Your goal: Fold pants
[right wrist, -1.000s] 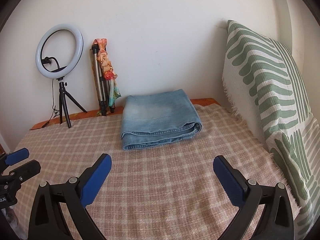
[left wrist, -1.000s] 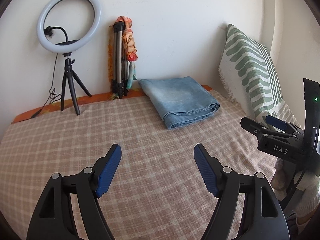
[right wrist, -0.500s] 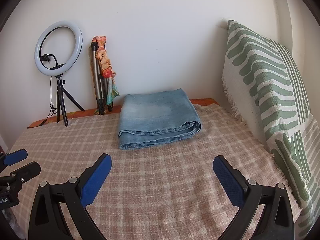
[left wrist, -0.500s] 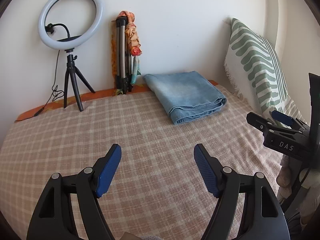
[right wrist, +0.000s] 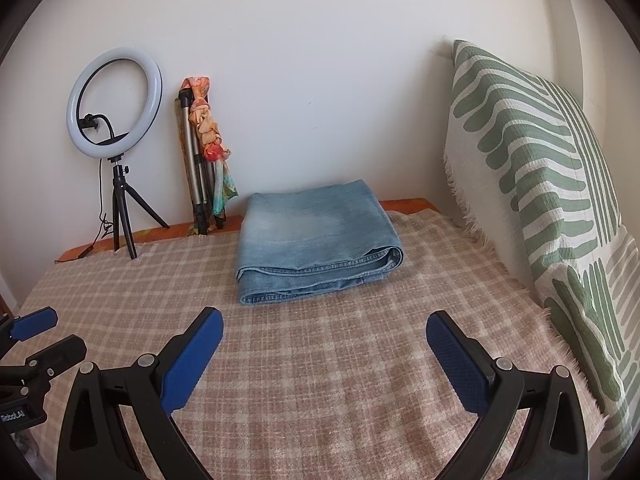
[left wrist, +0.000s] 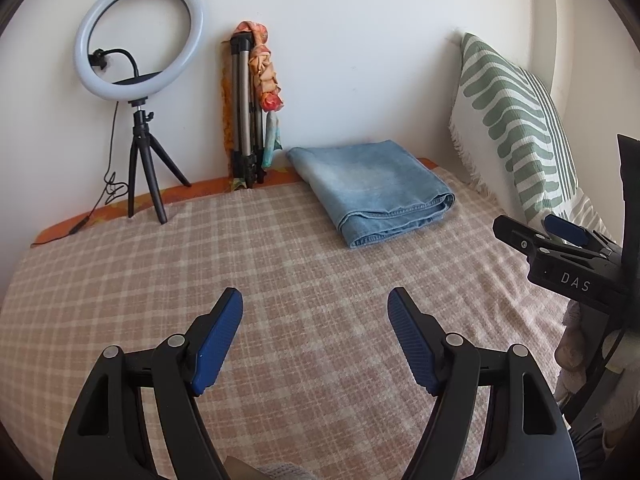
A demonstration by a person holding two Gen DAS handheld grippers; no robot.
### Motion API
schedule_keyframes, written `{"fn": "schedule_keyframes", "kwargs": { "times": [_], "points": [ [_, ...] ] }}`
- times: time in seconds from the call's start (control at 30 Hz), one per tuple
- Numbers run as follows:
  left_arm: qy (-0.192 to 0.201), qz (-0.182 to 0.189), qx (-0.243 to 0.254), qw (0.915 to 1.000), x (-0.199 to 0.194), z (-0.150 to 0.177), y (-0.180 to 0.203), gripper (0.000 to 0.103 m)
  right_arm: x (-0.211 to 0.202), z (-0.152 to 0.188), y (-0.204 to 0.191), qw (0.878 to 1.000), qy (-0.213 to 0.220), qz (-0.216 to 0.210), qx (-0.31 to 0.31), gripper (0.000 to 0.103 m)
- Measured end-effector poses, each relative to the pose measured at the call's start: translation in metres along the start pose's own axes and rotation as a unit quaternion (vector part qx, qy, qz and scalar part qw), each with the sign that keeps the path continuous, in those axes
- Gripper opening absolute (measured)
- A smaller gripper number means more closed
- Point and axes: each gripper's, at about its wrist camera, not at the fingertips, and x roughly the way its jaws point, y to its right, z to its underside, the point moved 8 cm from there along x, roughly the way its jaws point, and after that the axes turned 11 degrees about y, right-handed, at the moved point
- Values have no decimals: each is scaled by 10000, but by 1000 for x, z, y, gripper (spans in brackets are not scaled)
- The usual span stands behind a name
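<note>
Presently, nearest first:
Left gripper (left wrist: 315,304): jaws spread wide, holding nothing, poised above the checked blanket.
Right gripper (right wrist: 325,326): jaws spread wide, holding nothing, poised above the same blanket; it also shows at the right edge of the left wrist view.
Blanket (right wrist: 320,360): pink and beige check, covering the bed.
Pants (right wrist: 316,236): light blue denim, folded into a compact rectangle, lying flat on the blanket at the far side of the bed, well apart from both grippers.
Pillow (right wrist: 536,184): green and white pattern, upright at the right of the pants.
Ring light (left wrist: 138,36): on a small black tripod, far left, at the wall.
Folded tripod (left wrist: 242,108): leaning on the wall, a patterned cloth draped over it.
</note>
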Motion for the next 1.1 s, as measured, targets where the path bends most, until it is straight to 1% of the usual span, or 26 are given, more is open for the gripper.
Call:
{"fn": "schedule_keyframes", "kwargs": {
  "times": [1.1],
  "points": [
    [145, -56, 63, 9999, -7, -5, 5, 75, 2, 1, -3, 10000, -14, -34, -30, 103]
  ]
}}
